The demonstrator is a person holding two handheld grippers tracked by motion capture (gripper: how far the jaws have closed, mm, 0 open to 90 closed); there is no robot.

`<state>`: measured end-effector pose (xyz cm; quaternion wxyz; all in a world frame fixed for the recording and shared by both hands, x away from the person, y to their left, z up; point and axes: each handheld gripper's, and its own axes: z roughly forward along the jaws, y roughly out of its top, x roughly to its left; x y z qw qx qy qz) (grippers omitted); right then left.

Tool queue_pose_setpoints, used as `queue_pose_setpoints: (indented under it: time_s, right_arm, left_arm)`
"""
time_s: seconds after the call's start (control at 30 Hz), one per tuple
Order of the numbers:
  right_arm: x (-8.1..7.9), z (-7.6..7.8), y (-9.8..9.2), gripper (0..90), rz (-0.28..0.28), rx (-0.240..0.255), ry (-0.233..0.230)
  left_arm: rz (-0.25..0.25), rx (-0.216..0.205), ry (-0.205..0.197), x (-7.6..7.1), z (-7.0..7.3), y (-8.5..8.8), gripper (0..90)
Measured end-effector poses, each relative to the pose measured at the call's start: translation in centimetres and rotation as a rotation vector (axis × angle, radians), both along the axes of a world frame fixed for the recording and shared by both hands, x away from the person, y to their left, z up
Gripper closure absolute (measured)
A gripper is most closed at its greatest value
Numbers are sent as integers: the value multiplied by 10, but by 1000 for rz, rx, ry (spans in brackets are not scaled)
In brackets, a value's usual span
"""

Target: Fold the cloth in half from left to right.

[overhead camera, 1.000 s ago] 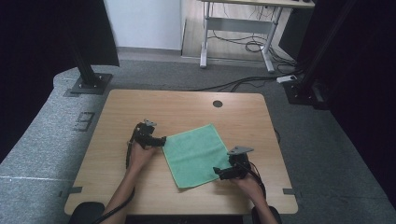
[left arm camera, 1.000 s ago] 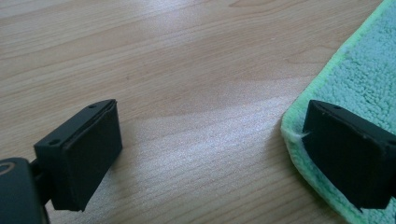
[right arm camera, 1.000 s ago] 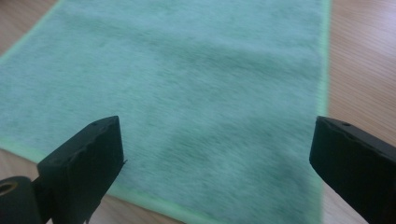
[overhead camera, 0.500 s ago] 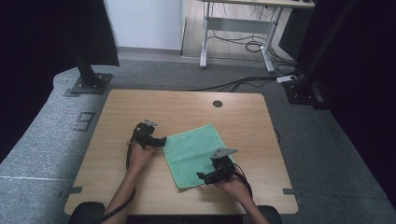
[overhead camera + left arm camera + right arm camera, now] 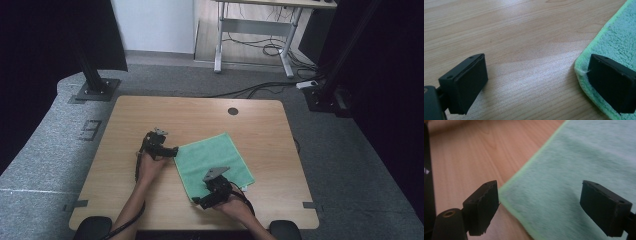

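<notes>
A green cloth (image 5: 212,162) lies flat on the wooden table (image 5: 150,115), turned like a diamond. My left gripper (image 5: 173,151) rests at the cloth's left corner, open. In the left gripper view one pad (image 5: 611,85) hovers over that cloth (image 5: 621,37) corner, while the other sits over bare wood, the left gripper (image 5: 536,85) holding nothing. My right gripper (image 5: 199,202) is at the cloth's front corner. Its jaws have just been closing but still stand wide. In the right gripper view the cloth (image 5: 574,170) edge lies between them, and the right gripper (image 5: 541,207) does not pinch it.
A round cable hole (image 5: 233,111) is near the table's far edge. Bare wood surrounds the cloth on all sides. On the floor beyond are a black stand base (image 5: 95,90), a desk frame (image 5: 250,30) and loose cables (image 5: 260,87).
My right gripper has slid left along the cloth's front edge, from its right corner to its front corner. The left gripper and the cloth have stayed put.
</notes>
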<state>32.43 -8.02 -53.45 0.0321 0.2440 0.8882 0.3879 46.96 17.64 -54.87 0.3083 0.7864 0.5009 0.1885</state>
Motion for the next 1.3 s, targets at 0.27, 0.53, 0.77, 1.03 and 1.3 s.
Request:
queue_pose_setpoints:
  time_s: [0.27,0.53,0.77,1.03,1.3]
  right_arm:
    - [-11,-1,20,279,73,-12,11]
    - [-21,1,26,755,100,-123,-37]
    - [-18,3,23,871,88,-128,-41]
    - [-18,5,29,871,102,-107,-25]
    - [-22,11,53,872,162,-91,-40]
  left_arm:
    - [-1,0,1,0,0,0,37]
    - [-38,-13,-23,-4,1,0,182]
    - [-131,-53,-55,-13,3,-7,571]
    - [-128,-145,-7,-14,3,0,873]
    - [-89,-125,8,-21,10,22,874]
